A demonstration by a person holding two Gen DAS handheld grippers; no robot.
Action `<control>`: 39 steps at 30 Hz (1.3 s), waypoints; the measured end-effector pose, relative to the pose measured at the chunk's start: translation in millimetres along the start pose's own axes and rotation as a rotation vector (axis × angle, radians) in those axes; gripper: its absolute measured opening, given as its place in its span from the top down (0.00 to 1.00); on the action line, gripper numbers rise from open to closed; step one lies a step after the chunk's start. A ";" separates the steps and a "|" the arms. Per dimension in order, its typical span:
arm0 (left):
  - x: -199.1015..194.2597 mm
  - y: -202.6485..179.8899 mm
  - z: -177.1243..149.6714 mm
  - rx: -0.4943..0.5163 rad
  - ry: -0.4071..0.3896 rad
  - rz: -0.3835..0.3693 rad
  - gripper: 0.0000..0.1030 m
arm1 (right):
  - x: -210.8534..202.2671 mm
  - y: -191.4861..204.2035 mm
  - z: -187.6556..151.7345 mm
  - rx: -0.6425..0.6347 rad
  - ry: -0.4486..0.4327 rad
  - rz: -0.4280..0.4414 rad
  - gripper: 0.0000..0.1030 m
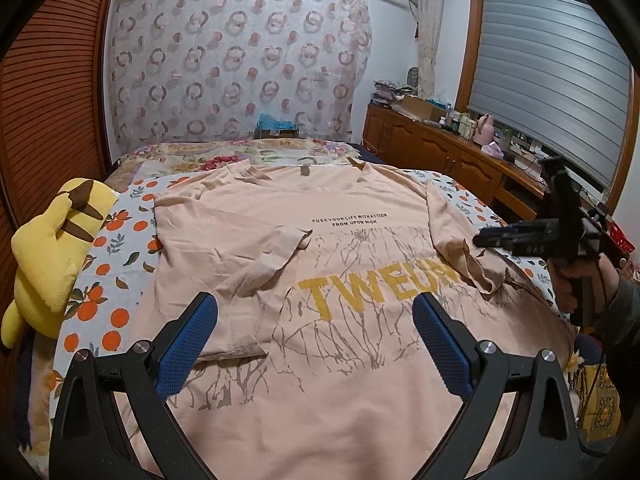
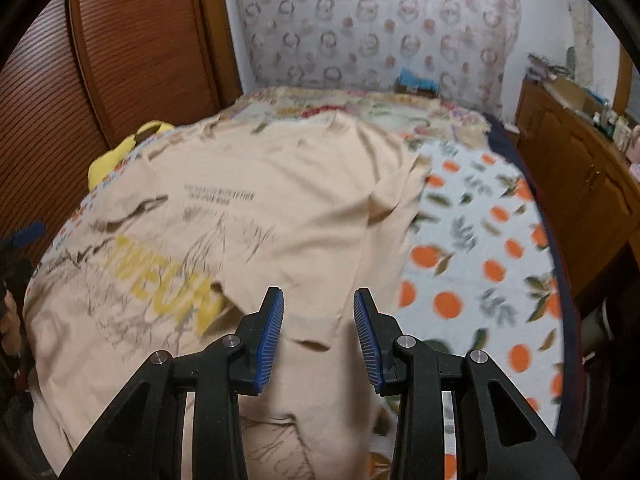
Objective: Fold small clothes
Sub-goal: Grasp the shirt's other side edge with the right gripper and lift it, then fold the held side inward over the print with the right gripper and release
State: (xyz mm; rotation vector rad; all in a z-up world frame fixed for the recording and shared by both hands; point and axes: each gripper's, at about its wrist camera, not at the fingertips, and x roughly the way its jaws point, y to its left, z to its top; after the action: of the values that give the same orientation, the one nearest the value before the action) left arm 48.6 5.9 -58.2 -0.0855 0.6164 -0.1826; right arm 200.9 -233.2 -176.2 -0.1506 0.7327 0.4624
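A peach T-shirt (image 1: 360,360) with yellow lettering lies flat on the bed, print side up, with its collar at the far end. Both its sleeves are folded inward over the body, the left sleeve (image 1: 240,256) and the right sleeve (image 1: 460,252). My left gripper (image 1: 314,308) hovers over the lower chest, open wide with nothing between its pads. My right gripper (image 2: 319,300) is open over the shirt (image 2: 280,200) at the folded right sleeve and grips nothing. In the left wrist view the right gripper (image 1: 486,238) sits at the shirt's right edge, held by a hand (image 1: 576,284).
A yellow plush toy (image 1: 52,256) lies at the bed's left edge by a wooden slatted door (image 1: 48,100). The orange-print sheet (image 2: 480,260) shows bare to the right of the shirt. A wooden cabinet (image 1: 440,148) with clutter on top runs along the right wall.
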 end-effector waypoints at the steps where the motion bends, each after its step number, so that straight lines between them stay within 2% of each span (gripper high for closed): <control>1: 0.2 -0.1 -0.5 -0.003 0.002 0.000 0.04 | 7.0 1.1 0.3 -0.006 0.014 -0.003 0.63; 5: 0.9 1.0 -1.0 -0.008 0.006 0.001 0.04 | 21.7 2.5 -1.3 -0.016 0.045 -0.025 0.63; 6: 1.4 1.3 -1.0 -0.010 0.007 0.001 0.04 | 22.1 3.4 -0.1 -0.020 0.047 -0.028 0.69; 7: 1.7 1.4 -1.1 -0.011 0.007 0.000 0.04 | 22.6 4.0 0.4 -0.022 0.047 -0.032 0.81; 10: 1.6 2.7 -0.8 -0.010 0.007 0.001 0.04 | 23.1 6.3 3.2 -0.047 0.040 -0.011 0.95; 14: 1.5 3.1 -1.7 -0.013 0.010 0.001 0.04 | 17.4 24.5 12.2 -0.113 0.008 0.020 0.97; 20: 2.5 7.0 -4.5 -0.024 0.008 -0.001 0.04 | 9.1 55.8 55.9 -0.201 -0.057 0.057 0.97; 27: 2.8 11.2 -6.2 -0.035 0.012 -0.001 0.04 | 34.5 84.0 99.0 -0.227 -0.072 0.094 0.97; 29: 2.4 11.4 -6.3 -0.035 0.011 0.001 0.04 | 41.3 89.9 103.7 -0.246 -0.072 0.084 0.84; 30: 1.9 12.7 -5.7 -0.036 0.010 0.001 0.04 | 42.6 93.2 103.4 -0.267 -0.079 0.077 0.67; 31: 1.2 13.5 -6.0 -0.036 0.009 0.001 0.04 | 42.4 95.3 101.6 -0.280 -0.091 0.068 0.58; 34: 1.3 18.2 -6.8 -0.048 0.008 0.002 0.04 | 35.6 84.8 87.2 -0.269 -0.098 0.074 0.57; 39: 3.7 20.2 -7.5 -0.056 0.012 0.004 0.04 | 23.4 61.9 59.7 -0.236 -0.085 0.027 0.57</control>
State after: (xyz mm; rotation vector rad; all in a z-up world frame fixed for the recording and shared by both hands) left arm 50.1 24.8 -69.1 -0.1371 0.6336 -0.1618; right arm 224.2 -152.6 -146.3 -0.3403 0.5958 0.5768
